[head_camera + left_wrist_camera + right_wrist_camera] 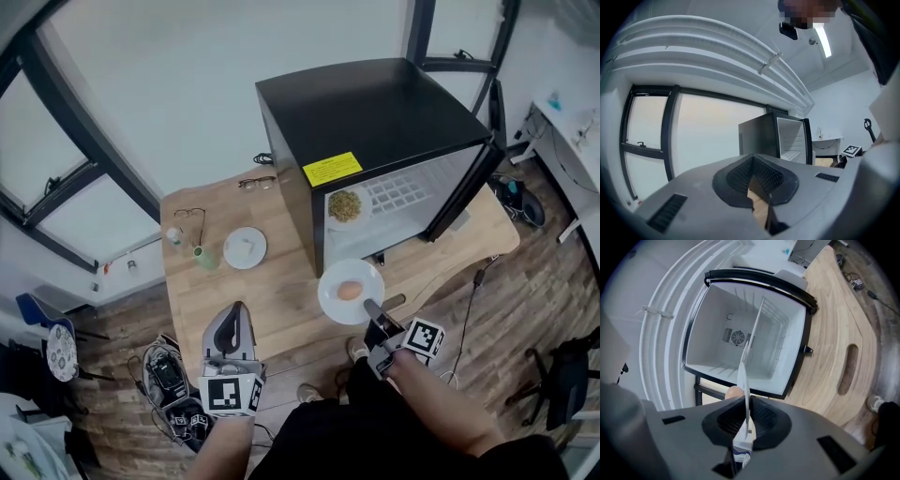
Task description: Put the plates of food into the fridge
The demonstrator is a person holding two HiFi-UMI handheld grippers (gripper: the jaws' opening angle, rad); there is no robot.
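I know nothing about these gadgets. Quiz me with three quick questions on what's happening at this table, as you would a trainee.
1. True or false: the right gripper has its fingers shut on the rim of the plate carrying a round brown food item.
2. How many plates of food sit inside the fridge? A) none B) one C) two
3. What does the left gripper hold?
Key: 1 true; 2 B; 3 nothing, its fingers are shut and empty.
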